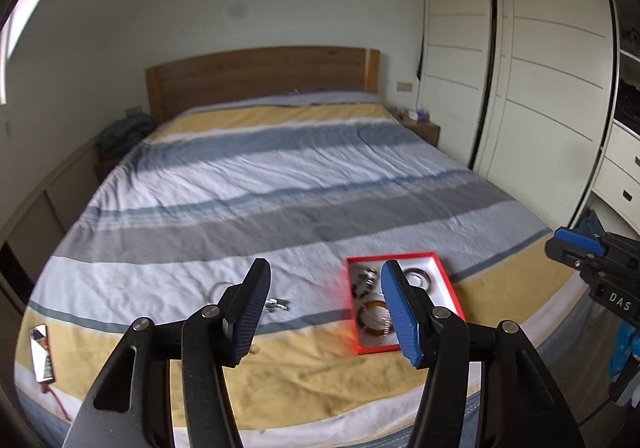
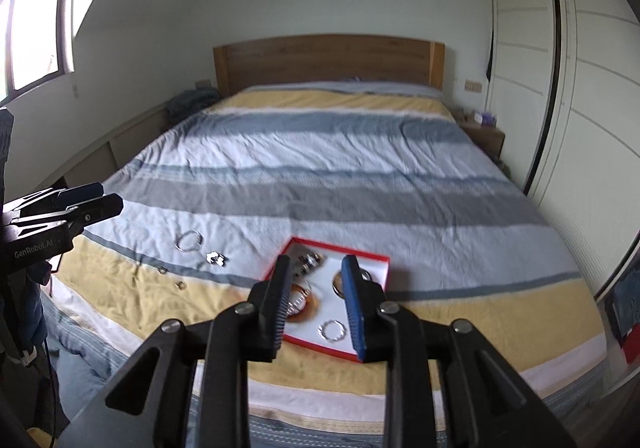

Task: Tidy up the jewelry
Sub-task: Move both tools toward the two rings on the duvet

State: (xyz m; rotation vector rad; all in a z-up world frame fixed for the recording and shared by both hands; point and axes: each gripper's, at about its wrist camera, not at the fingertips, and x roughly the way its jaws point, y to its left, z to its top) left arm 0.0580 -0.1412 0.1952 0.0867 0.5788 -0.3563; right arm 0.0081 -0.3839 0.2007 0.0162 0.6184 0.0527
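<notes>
A red-rimmed white tray (image 2: pixel 380 257) lies on the bed's near end and holds several bangles and small pieces, among them an amber bangle (image 2: pixel 306 306) and a silver ring-shaped bracelet (image 2: pixel 331 330). The tray also shows in the left wrist view (image 1: pixel 448 275). Loose on the bedspread left of it lie a silver hoop (image 2: pixel 189 240), a silver charm (image 2: pixel 216 257) and two small rings (image 2: pixel 162 269). My right gripper (image 2: pixel 318 308) is open and empty above the tray. My left gripper (image 1: pixel 324 314) is open and empty above the bedspread, between the tray and the charm (image 1: pixel 277 303).
A striped bedspread (image 2: pixel 340 176) covers the bed, with a wooden headboard (image 2: pixel 328 58) at the far end. A shiny rectangular case (image 1: pixel 41 352) lies at the bed's near left corner. White wardrobe doors (image 1: pixel 540 88) stand on the right, a nightstand (image 2: pixel 486 136) beside the headboard.
</notes>
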